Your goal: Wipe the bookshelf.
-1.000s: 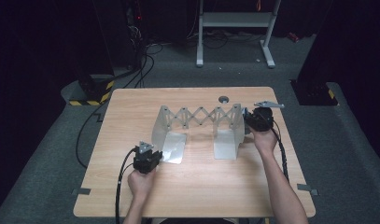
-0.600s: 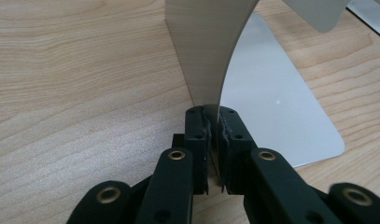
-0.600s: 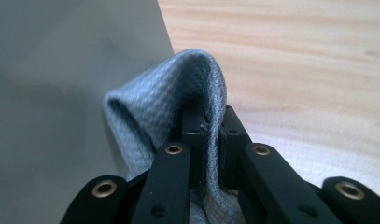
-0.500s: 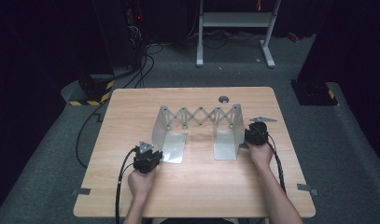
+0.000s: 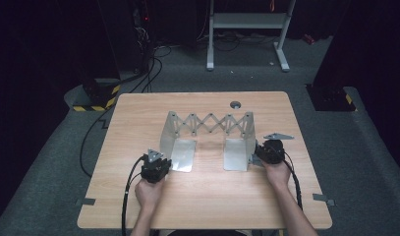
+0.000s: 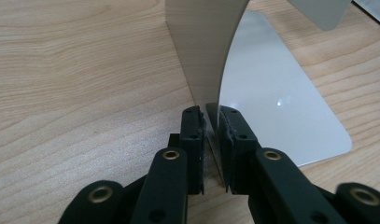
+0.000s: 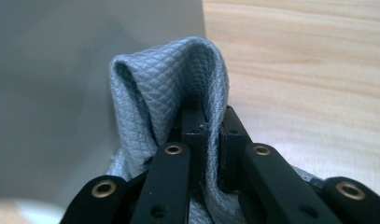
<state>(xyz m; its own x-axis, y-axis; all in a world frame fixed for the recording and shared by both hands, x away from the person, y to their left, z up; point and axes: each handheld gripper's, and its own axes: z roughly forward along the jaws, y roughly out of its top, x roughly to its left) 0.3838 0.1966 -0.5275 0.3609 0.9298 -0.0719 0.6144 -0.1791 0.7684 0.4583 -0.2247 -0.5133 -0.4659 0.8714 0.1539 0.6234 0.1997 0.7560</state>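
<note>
A metal rack (image 5: 210, 123) with a scissor lattice between two L-shaped end plates stands mid-table. My left gripper (image 5: 161, 161) is at the near edge of the left end plate (image 5: 183, 155). In the left gripper view that upright sheet (image 6: 201, 46) runs between the jaws of the left gripper (image 6: 211, 114). They have just been opening, and a thin gap shows beside the sheet. My right gripper (image 5: 259, 155) is shut on a grey quilted cloth (image 7: 169, 74). The cloth is pressed against the outer face of the right end plate (image 7: 61, 93).
The wooden table (image 5: 202, 206) has a round cable hole (image 5: 235, 104) near its far edge. Behind the table stands a metal frame (image 5: 246, 22) on the floor, with cables (image 5: 153, 64) at the far left. Open tabletop lies in front of the rack.
My right gripper has come down and toward the near side along the right end plate, with the cloth in it. The left hand has stayed at the left plate.
</note>
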